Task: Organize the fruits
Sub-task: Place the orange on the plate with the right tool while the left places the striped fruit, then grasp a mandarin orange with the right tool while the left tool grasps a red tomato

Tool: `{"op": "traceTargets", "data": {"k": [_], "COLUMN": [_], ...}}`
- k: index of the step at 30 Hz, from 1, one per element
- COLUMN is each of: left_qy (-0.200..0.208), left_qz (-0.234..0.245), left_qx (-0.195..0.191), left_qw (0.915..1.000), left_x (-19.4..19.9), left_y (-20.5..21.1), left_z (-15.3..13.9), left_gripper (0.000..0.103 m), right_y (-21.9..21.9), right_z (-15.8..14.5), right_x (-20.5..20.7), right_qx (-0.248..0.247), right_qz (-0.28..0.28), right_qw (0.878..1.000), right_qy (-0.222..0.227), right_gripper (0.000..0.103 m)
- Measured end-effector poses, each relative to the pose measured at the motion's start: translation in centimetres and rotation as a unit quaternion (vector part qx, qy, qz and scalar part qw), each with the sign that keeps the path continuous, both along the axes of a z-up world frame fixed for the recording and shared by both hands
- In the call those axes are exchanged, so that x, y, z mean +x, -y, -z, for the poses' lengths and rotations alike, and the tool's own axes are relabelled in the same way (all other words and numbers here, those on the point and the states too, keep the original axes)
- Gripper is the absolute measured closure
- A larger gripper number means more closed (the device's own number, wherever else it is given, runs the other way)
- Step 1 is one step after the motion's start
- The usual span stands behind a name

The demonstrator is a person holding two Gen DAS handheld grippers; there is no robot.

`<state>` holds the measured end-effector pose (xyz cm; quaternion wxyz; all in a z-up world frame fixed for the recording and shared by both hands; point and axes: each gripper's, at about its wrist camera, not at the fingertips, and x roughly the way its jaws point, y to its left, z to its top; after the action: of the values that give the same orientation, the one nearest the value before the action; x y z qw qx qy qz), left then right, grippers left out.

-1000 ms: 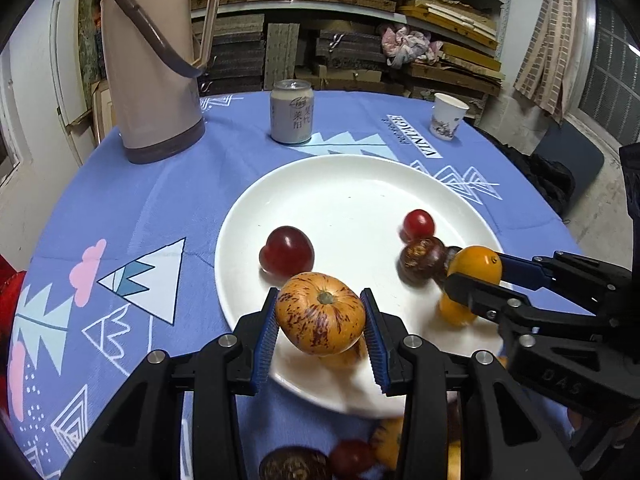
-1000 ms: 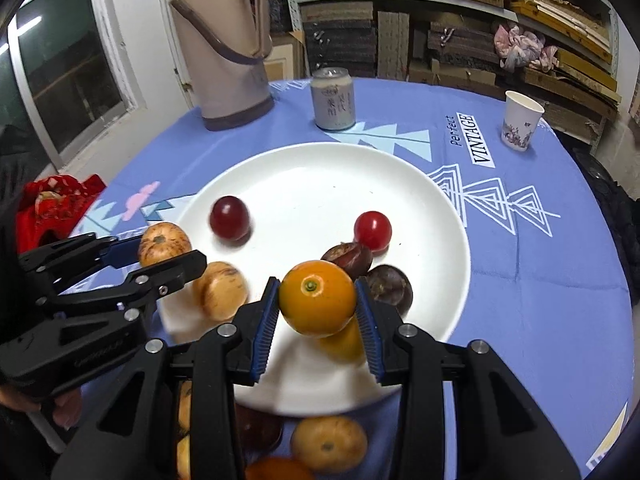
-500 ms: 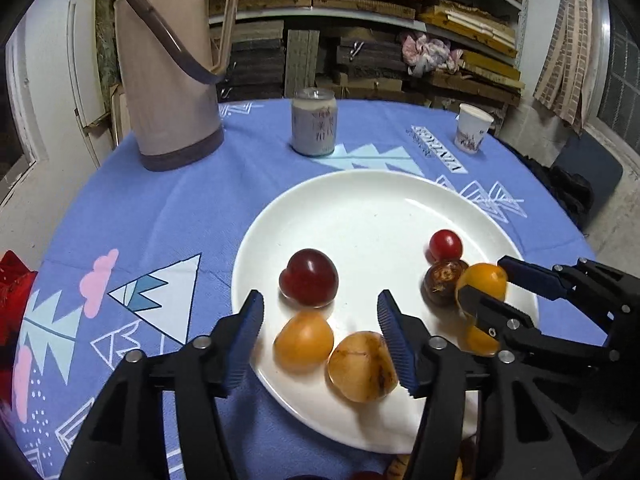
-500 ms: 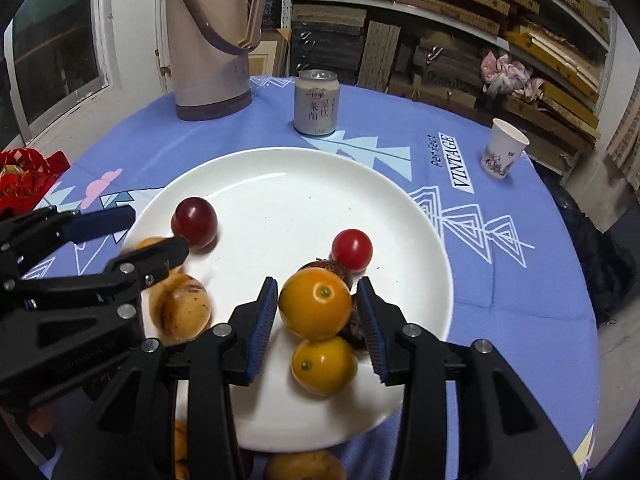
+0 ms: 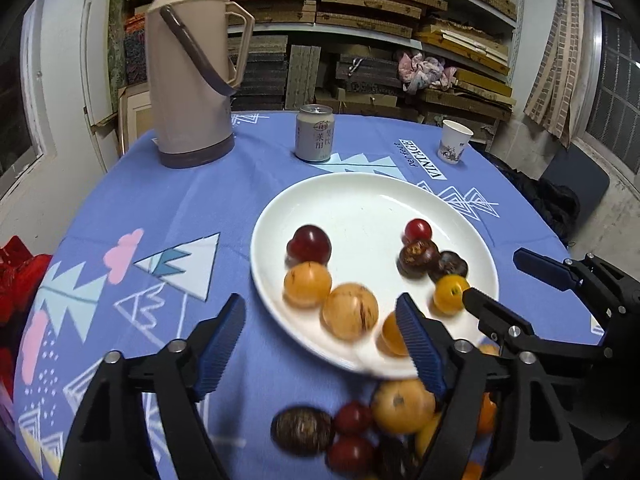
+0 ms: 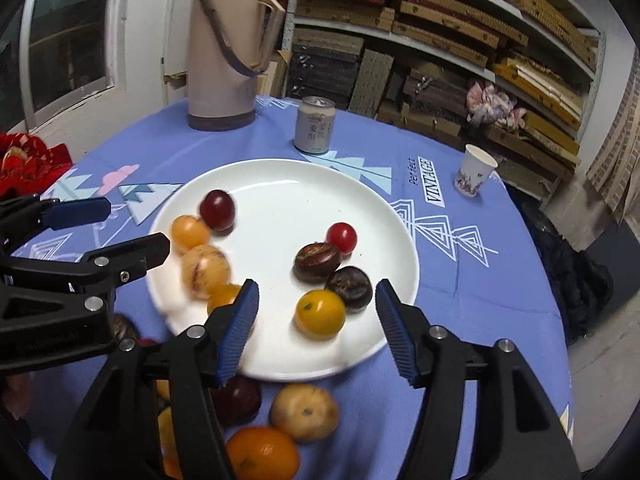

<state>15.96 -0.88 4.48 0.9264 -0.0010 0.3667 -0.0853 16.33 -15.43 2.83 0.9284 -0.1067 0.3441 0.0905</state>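
Over the plate (image 6: 400, 240), both tongs now gape, fruits released.

White plate (image 6: 384, 216), blue patterned tablecloth (image 6: 472, 304), beige thermos (image 6: 224, 48).

Fruits (image 6: 320, 314) lie on plate (image 6: 280, 184), can (image 6: 315, 130) behind.

Left tool (image 5: 320, 340) opened, pulled back off plate (image 5: 360, 196); striped fruit (image 5: 350, 311) it clamped now lies on plate. Right tool (image 6: 316, 326) opened too; its orange fruit (image 6: 320, 314) released onto plate beside dark fruit (image 6: 349, 283).
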Motion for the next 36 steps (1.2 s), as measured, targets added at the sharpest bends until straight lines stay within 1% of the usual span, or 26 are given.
{"op": "traceTargets", "data": {"k": [1,5,12,18,22,24,26,28,33,36], "left_qy": [0.006,0.015,0.013,0.014,0.015,0.017,0.017,0.017,0.0,-0.011], "left_qz": [0.001,0.007,0.015,0.021,0.025,0.024,0.022,0.016,-0.004,-0.012], "left_qx": [-0.003,-0.005,-0.018,-0.015,-0.02,-0.022,-0.023,-0.023,-0.023,-0.024], "left_qw": [1.0,0.9998,0.9996,0.9996,0.9994,0.9993,0.9994,0.9995,0.9997,0.9996], "left_x": [-1.0,-3.6,-7.1,-9.6,-10.6,-10.9,-11.1,-11.1,-10.6,-10.3], "left_y": [-0.1,0.0,0.0,0.2,0.1,0.0,-0.2,-0.6,-2.0,-2.6], "left_z": [-0.2,-0.5,-0.3,-0.2,-0.3,-0.3,-0.4,-0.2,1.1,1.9], "left_gripper": [0.021,0.018,0.017,0.017,0.017,0.017,0.016,0.013,0.013,0.013], "right_y": [-0.1,-0.4,-1.0,-1.1,-0.8,-0.5,0.0,0.7,2.9,2.8], "right_z": [-0.1,-0.4,-0.8,-0.6,-0.2,0.0,0.3,0.6,2.1,3.1], "right_x": [-0.8,-3.5,-8.2,-11.0,-11.9,-12.1,-12.2,-12.4,-12.8,-13.4], "right_qx": [0.0,-0.001,-0.001,0.002,0.005,0.006,0.011,0.021,0.072,0.078], "right_qz": [-0.004,-0.014,-0.025,-0.031,-0.027,-0.024,-0.016,-0.01,-0.018,-0.034], "right_qw": [1.0,1.0,0.999,0.999,0.999,0.999,1.0,0.999,0.997,0.996], "right_qy": [0.003,0.013,0.027,0.029,0.026,0.024,0.024,0.023,-0.012,-0.029], "right_gripper": [0.037,0.036,0.032,0.03,0.027,0.024,0.016,0.01,0.01,0.01]}}
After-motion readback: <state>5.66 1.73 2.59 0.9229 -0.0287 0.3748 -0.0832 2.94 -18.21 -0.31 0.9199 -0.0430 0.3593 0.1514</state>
